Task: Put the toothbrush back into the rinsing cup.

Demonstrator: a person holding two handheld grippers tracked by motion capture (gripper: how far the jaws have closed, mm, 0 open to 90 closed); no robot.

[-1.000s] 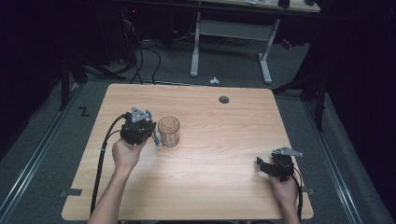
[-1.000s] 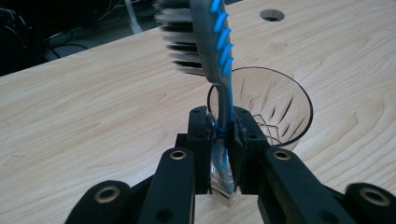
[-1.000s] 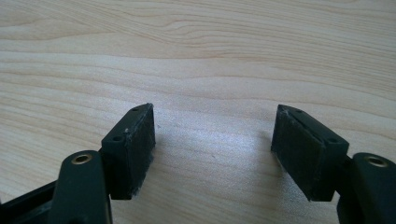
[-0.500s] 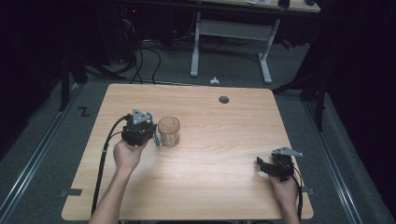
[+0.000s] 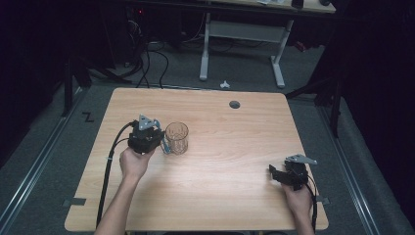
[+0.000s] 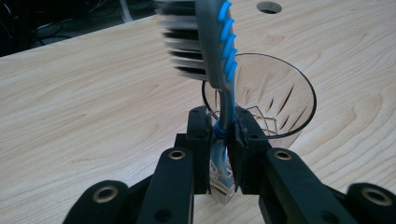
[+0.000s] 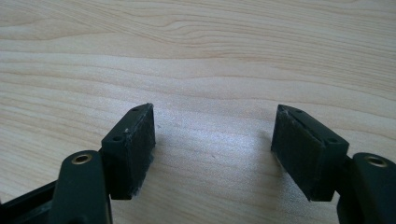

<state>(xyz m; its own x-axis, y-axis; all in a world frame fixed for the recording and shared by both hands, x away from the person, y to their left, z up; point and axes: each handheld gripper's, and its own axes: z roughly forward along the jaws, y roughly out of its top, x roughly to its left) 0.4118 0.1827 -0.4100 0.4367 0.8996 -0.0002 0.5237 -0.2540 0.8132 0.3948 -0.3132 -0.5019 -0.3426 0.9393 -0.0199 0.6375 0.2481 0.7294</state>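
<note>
Clamping toothbrush, left hand-held gripper beside glass, apparently upright.

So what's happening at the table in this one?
A person works two handheld grippers at a wooden table. The left gripper is clamped on the handle of a blue and grey toothbrush, bristle head up, right beside a clear glass tumbler; the brush is not in the glass yet. The right gripper rests near the table's right front corner, jaws open with nothing between them.

high: above, facing down | gripper views: close, along fingers | shared: table
</note>
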